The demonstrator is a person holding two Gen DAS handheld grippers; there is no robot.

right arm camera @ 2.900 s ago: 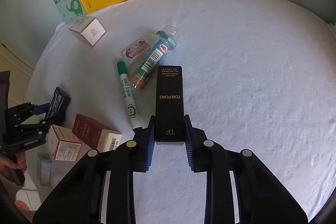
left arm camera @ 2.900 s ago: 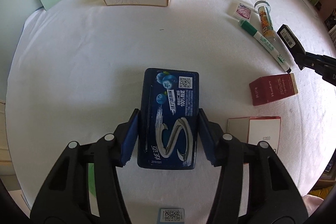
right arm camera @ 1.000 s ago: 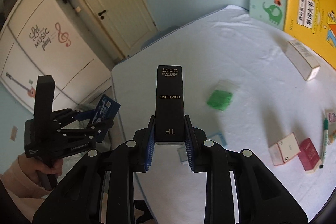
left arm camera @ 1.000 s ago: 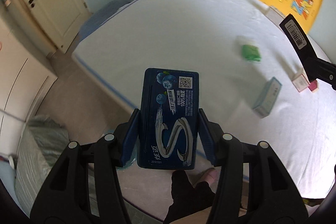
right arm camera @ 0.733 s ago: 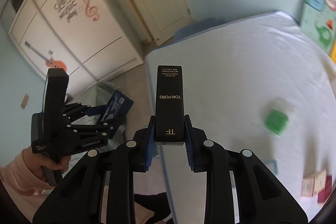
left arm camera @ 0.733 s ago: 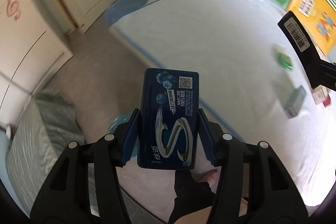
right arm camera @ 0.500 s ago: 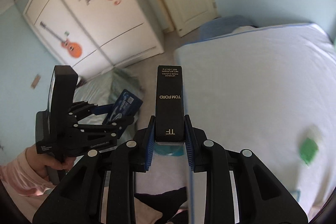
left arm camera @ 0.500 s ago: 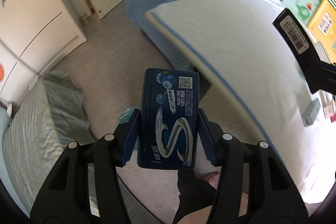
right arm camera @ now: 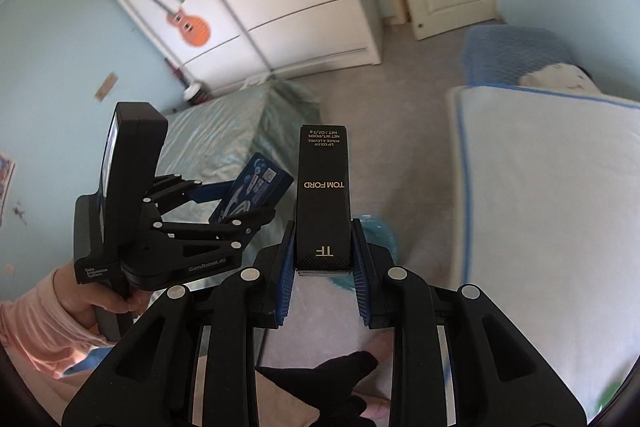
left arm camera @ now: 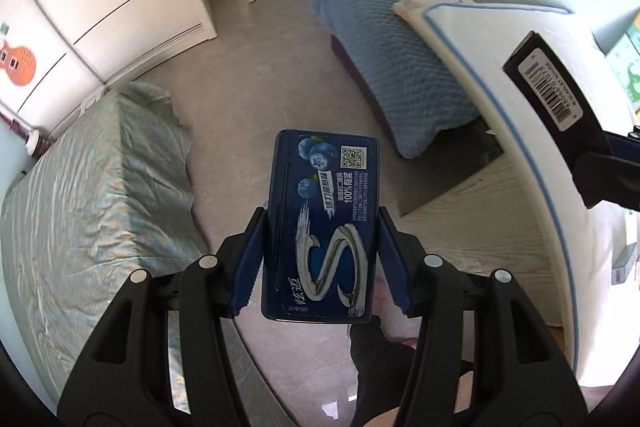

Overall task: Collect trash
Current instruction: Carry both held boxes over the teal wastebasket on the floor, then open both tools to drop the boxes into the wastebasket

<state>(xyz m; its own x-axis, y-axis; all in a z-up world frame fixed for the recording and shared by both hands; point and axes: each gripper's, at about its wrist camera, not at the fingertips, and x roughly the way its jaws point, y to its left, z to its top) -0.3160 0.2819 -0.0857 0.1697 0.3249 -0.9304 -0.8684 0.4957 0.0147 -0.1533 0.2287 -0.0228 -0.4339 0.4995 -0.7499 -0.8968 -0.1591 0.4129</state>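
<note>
Carrying two items clear of the bed: left gripper jaws clamp the blue gum pack, right gripper jaws clamp the black carton. Advised: bring each squarely above the teal bin, partly hidden below, before releasing.

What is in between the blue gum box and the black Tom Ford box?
Nothing. In the right wrist view, only bare air, with floor behind, separates the flat blue gum box from the tall black Tom Ford carton.
</note>
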